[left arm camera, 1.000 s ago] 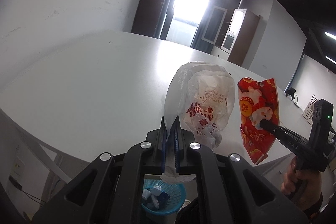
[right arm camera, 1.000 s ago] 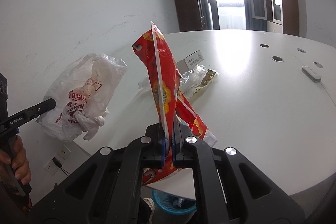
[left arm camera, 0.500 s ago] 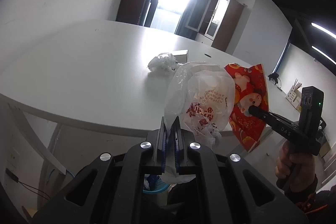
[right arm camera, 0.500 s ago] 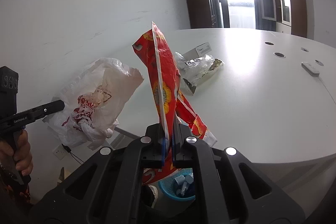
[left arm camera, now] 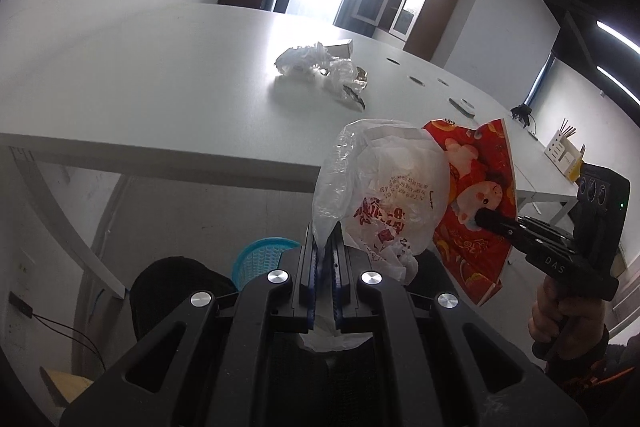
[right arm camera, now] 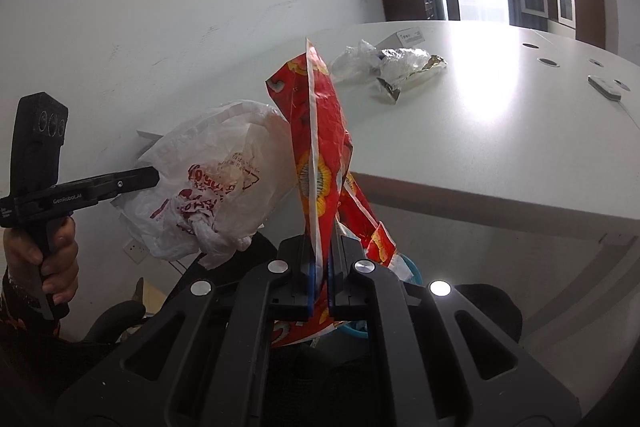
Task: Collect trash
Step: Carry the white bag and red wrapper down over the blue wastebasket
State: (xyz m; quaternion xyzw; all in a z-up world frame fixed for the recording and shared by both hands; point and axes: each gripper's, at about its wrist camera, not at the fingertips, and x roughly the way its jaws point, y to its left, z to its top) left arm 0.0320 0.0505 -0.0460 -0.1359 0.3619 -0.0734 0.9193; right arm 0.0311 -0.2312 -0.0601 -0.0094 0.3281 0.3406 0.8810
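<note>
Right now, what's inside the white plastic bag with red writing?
The white plastic bag is knotted shut and bulges, pinched by the left gripper. Its cloudy plastic hides whatever fills it. Behind it, in the left view, hangs the red snack bag.

One white plastic bag point(left arm camera: 384, 195), one red snack bag point(left arm camera: 476, 187), one blue basket point(left arm camera: 260, 259), two hand-held grippers, left point(left arm camera: 324, 227) and right point(right arm camera: 320, 239).

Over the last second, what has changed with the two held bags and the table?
Both grippers have drawn back and down from the white table, now past its edge, toward the blue basket. The left gripper stays shut on the white plastic bag, the right gripper on the red snack bag. The crumpled wrappers stayed put.
</note>
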